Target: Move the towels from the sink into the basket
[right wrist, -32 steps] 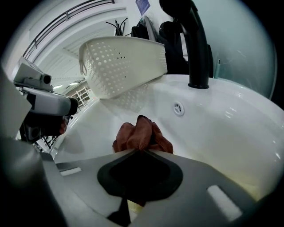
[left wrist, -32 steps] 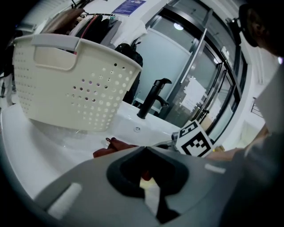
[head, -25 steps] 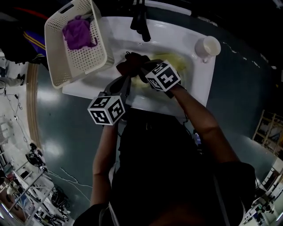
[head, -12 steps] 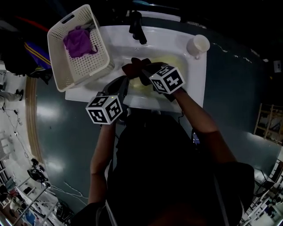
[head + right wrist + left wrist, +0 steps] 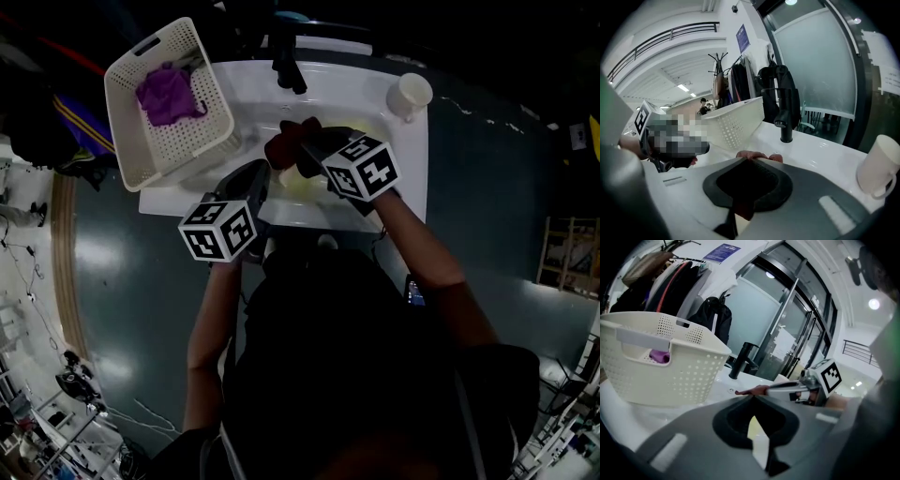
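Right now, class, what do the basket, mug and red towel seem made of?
Basket: cream plastic, matt, moulded with rows of holes. Mug: white and glossy, probably glazed ceramic. Red towel: soft cloth, bunched in the jaws of the right gripper; fibre unclear.

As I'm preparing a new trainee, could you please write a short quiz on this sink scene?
1. Multiple choice: what is the right gripper shut on? A) a spoon B) a dark red towel C) nothing
2. True or false: the basket is empty.
3. In the head view, on which side of the faucet does the mug stand?

Key: 1. B. 2. False: a purple towel lies in it. 3. To the right.
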Demonstrator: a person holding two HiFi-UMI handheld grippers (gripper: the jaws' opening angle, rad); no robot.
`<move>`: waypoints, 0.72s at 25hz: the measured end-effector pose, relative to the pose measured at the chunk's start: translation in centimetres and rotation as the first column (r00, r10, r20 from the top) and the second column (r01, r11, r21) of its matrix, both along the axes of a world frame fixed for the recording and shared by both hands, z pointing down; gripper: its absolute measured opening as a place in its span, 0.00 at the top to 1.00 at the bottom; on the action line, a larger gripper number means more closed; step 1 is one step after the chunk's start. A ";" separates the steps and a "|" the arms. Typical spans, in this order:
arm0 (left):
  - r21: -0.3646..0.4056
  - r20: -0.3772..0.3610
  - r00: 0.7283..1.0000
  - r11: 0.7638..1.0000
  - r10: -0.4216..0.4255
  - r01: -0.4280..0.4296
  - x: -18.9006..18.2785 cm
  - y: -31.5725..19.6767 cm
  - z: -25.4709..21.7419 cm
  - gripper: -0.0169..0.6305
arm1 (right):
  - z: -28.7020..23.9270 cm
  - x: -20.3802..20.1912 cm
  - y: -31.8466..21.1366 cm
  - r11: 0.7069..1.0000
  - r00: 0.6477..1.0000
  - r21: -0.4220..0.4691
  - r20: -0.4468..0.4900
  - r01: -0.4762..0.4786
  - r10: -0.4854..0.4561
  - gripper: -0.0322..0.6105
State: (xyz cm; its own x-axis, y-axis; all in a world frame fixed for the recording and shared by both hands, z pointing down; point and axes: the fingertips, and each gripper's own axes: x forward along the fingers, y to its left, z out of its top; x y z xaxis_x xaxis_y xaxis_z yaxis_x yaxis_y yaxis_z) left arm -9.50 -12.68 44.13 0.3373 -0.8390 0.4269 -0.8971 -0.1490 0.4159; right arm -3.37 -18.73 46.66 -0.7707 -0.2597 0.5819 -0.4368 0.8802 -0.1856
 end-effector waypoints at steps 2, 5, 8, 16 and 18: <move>0.014 0.003 1.000 1.000 0.004 -0.004 -0.1 0.1 -0.6 0.96 | -1.1 -0.1 0.0 1.000 1.000 0.020 0.012 -0.005 0.005 0.91; 0.033 0.007 1.000 0.999 0.006 -0.006 -0.3 0.3 -1.4 0.96 | -2.5 0.0 0.3 0.999 1.000 0.047 0.026 -0.015 0.013 0.91; 0.047 0.009 1.000 0.999 0.006 -0.006 -0.4 0.6 -2.0 0.96 | -3.8 0.2 0.5 0.997 0.999 0.073 0.044 -0.032 0.028 0.91; 0.082 0.029 1.000 0.997 0.007 -0.010 -0.8 1.0 -3.8 0.96 | -6.7 -0.2 0.8 0.993 0.995 0.115 0.090 -0.041 0.031 0.91; 0.096 0.031 1.000 0.995 0.002 -0.005 -1.0 1.0 -4.5 0.96 | -7.7 -0.4 0.8 0.991 0.994 0.130 0.104 -0.041 0.028 0.91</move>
State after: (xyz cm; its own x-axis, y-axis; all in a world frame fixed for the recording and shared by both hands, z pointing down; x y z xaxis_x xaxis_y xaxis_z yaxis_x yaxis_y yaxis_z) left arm -10.54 -11.63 39.65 0.3284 -0.8754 0.3547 -0.9087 -0.1904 0.3715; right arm -3.75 -17.90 38.92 -0.8131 -0.3566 0.4600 -0.4523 0.8846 -0.1138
